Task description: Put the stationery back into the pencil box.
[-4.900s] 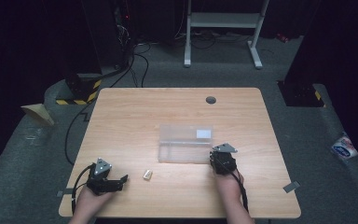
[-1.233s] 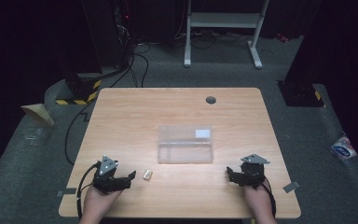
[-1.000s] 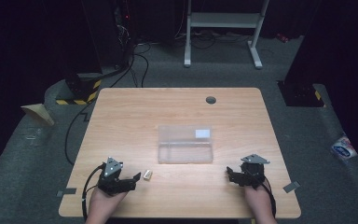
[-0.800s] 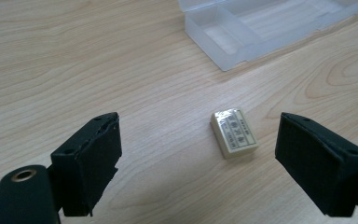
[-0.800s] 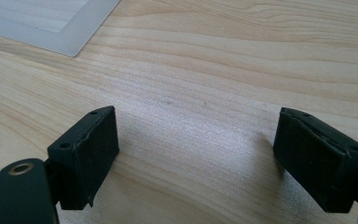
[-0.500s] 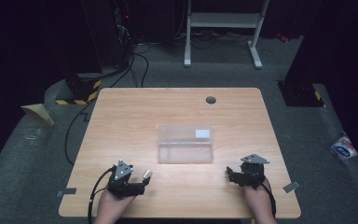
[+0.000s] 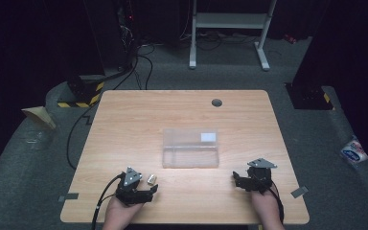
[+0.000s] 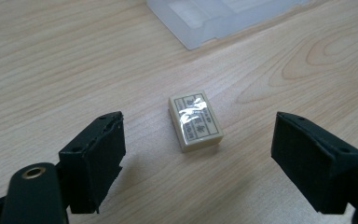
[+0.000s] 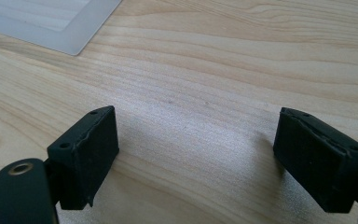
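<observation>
1. High view: A person's two hands rest at the near edge of a pale wooden counter (image 7: 124, 120). The left gripper (image 7: 146, 193) sits just beside a small cream block (image 7: 151, 179), its tips not touching it. The right gripper (image 7: 237, 179) lies well apart on the other side, near the front corner of a clear plastic box (image 7: 190, 148) that stands at the counter's middle. A dark round grommet (image 7: 216, 102) marks the far edge.

2. Left gripper view: The left gripper (image 8: 196, 154) has its jaws spread wide, though they have just been closing a little. The small cream block (image 8: 195, 120), wrapped in glossy film over a printed label, lies flat on the counter (image 8: 51, 60) ahead of the pads and between their lines, touched by neither. A corner of the clear plastic box (image 8: 205, 23) sits beyond it.

3. Right gripper view: The right gripper (image 9: 196, 149) is spread wide above bare wood grain, nothing between its pads. A corner of the clear plastic box (image 9: 51, 18) shows at upper left.
</observation>
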Motion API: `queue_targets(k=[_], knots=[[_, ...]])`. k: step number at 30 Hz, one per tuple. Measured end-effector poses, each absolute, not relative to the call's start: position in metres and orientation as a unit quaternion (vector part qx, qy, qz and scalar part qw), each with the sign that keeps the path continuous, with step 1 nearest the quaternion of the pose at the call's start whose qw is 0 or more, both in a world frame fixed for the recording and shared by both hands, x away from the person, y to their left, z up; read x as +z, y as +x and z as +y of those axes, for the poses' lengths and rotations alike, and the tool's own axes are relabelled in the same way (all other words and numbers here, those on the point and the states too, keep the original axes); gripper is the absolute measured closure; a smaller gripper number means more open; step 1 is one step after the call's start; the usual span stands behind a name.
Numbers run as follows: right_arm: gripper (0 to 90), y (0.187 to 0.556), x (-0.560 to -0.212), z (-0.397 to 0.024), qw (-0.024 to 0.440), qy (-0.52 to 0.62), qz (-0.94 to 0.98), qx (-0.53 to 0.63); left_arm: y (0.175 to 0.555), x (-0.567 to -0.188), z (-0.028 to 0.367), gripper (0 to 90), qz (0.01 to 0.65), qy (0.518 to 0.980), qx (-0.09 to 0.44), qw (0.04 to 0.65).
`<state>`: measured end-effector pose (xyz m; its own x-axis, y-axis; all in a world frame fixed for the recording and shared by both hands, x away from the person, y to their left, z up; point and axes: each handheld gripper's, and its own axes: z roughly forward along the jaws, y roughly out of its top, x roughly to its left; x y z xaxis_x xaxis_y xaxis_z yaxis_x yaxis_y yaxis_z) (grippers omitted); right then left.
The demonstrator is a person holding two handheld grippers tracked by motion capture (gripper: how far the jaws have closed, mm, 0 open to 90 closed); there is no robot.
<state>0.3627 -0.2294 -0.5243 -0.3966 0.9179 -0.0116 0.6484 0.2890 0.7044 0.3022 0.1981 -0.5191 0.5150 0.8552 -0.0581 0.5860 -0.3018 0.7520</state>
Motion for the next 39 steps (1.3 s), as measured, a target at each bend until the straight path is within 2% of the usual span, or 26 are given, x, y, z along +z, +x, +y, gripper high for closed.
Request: queue_targets(k=[7,15,26,33,39], knots=[[13.5,0.364,-0.524,-0.229,0.212,0.504,0.776,0.316,0.307,-0.521,0.191,26.5,0.47,0.782,0.193,0.362],[13.6,0.363,-0.524,-0.229,0.212,0.501,0.778,0.315,0.308,-0.523,0.189,45.5,0.479,0.778,0.2,0.354],[13.6,0.362,-0.524,-0.229,0.213,0.5,0.778,0.316,0.308,-0.521,0.188,64.7,0.477,0.776,0.201,0.359],[13.6,0.362,-0.524,-0.229,0.213,0.5,0.778,0.316,0.312,-0.521,0.187,66.4,0.476,0.776,0.202,0.36],[13.6,0.362,-0.524,-0.229,0.213,0.5,0.778,0.316,0.316,-0.519,0.184,60.3,0.481,0.773,0.197,0.363]])
